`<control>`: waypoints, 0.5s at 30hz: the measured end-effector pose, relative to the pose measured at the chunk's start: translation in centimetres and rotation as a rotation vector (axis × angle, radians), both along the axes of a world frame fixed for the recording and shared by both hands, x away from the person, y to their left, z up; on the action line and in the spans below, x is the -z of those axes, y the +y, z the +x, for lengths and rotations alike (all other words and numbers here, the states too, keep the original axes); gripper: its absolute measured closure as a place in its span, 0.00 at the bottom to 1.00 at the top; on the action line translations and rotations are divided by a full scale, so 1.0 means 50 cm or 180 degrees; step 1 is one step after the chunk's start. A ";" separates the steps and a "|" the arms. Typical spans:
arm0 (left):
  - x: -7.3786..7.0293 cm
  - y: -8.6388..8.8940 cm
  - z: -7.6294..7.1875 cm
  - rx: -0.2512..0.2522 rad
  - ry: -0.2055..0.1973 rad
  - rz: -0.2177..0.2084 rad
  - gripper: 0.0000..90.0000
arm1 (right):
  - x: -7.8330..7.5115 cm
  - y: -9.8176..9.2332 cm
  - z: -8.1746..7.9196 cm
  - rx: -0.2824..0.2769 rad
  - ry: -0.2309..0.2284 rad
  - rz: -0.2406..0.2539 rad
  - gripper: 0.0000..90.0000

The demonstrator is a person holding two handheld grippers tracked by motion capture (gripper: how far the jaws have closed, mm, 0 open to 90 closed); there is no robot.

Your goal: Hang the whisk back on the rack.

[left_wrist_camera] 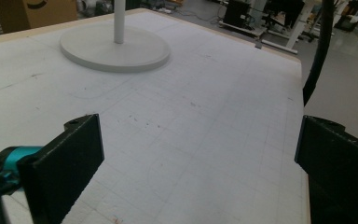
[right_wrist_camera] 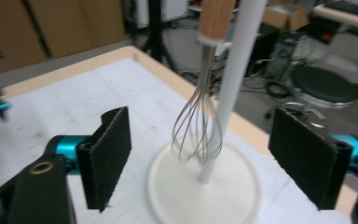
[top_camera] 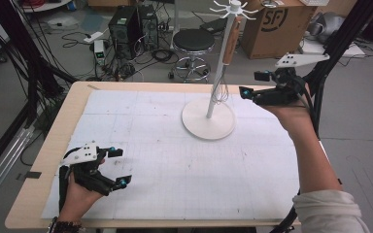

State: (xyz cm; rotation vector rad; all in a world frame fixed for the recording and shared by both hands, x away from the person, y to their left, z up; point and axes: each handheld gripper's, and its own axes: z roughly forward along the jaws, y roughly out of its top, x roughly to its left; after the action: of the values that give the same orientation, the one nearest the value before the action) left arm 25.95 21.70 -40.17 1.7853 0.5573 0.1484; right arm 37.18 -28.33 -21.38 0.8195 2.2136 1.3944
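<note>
The left hand-held gripper (top_camera: 118, 167) rests at the near left of the counter (top_camera: 39, 165), on the white gridded mat (top_camera: 175, 165). Its jaws stand wide apart and hold nothing; in the left gripper view they frame bare mat only. This placement appears to be a parked position, clear of the working area, so that the other hand has free access to the stand.

Farther back, the right hand-held gripper (top_camera: 252, 85) is raised above the counter at the far right, with its jaws also spread wide and empty. It points toward the white stand (top_camera: 209, 124), which sits on a round base at the far middle of the mat.

The whisk (top_camera: 226, 63) hangs from one of the hooks at the top of the stand, wooden handle uppermost and wire loops downward, close beside the pole. Hanging keeps the wires off the counter and presents the handle and loops for a side approach.

In the right gripper view the whisk (right_wrist_camera: 200, 121) lies ahead of the jaws and roughly centred between them, but apart from both pads. The pole stands just behind the wire loops, so closing at that height may catch the pole as well; the handle above offers a cleaner hold.
</note>
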 end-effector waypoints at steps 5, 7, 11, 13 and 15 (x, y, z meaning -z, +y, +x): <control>0.001 -0.002 0.000 -0.0003 0.0001 -0.0001 0.02 | 0.026 -0.014 -0.019 -0.0139 0.0016 0.0113 0.16; 0.001 -0.002 0.000 -0.0003 0.0003 0.0013 0.02 | 0.038 -0.019 -0.028 -0.0194 0.0023 0.0131 0.15; 0.001 -0.002 0.000 -0.0015 0.0007 0.0005 0.02 | 0.057 -0.022 -0.044 -0.0272 0.0013 0.0163 0.11; 0.001 -0.001 0.000 -0.0019 0.0004 0.0007 0.02 | 0.069 -0.022 -0.052 -0.0323 0.0019 0.0180 0.09; 0.001 -0.001 0.000 -0.0019 0.0005 0.0013 0.02 | 0.081 -0.020 -0.059 -0.0354 0.0023 0.0175 0.06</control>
State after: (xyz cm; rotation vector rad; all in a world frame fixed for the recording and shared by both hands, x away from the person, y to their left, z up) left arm 25.97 21.66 -40.24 1.7880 0.5637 0.1525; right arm 34.23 -29.32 -25.45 0.7306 2.2662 1.5120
